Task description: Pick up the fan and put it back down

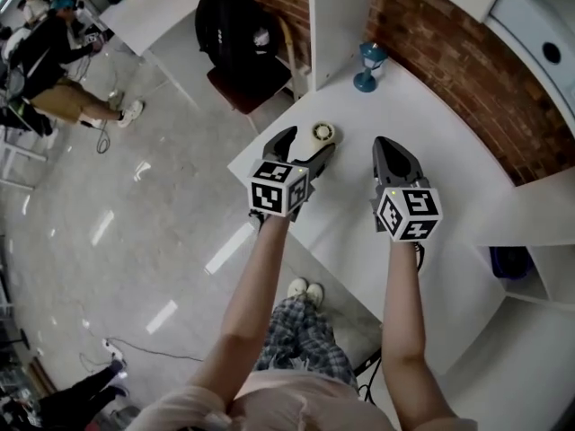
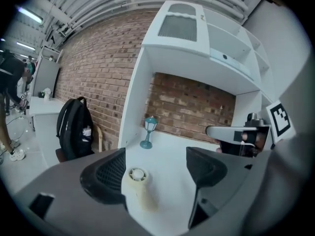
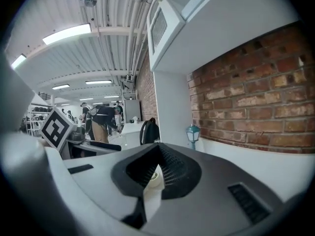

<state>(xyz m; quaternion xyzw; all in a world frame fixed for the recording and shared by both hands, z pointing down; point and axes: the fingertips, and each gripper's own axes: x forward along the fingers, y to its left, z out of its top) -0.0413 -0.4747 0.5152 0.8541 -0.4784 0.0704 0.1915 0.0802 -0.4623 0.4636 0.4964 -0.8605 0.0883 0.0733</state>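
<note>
The small cream-coloured plastic hand fan (image 1: 324,134) lies flat on the white table (image 1: 449,142), near the table's far left corner. Its round head points away from the person and its handle points back toward them. The left gripper (image 1: 310,142) is low over it, with its two dark jaws standing wide apart, one on each side of the handle. In the left gripper view the fan (image 2: 138,183) is just beside the jaw at the picture's left, and a broad strip of bare table separates it from the other jaw. I cannot tell if it touches the near jaw, but nothing is clamped. I judge that the gripper is placed so in order to close on the handle, which is the narrow part and easy to take, so the lift is not yet begun. The right gripper (image 1: 388,142) is held beside it over the table, apart from the fan. Its jaws are brought together at the tips and hold nothing; through the slit behind the tips its own view shows a little of the fan (image 3: 153,177). It probably only waits, because one gripper is enough here. A little teal lantern-shaped ornament (image 1: 367,64) stands further back, near the red brick wall (image 1: 467,70), well out of the way.
</note>
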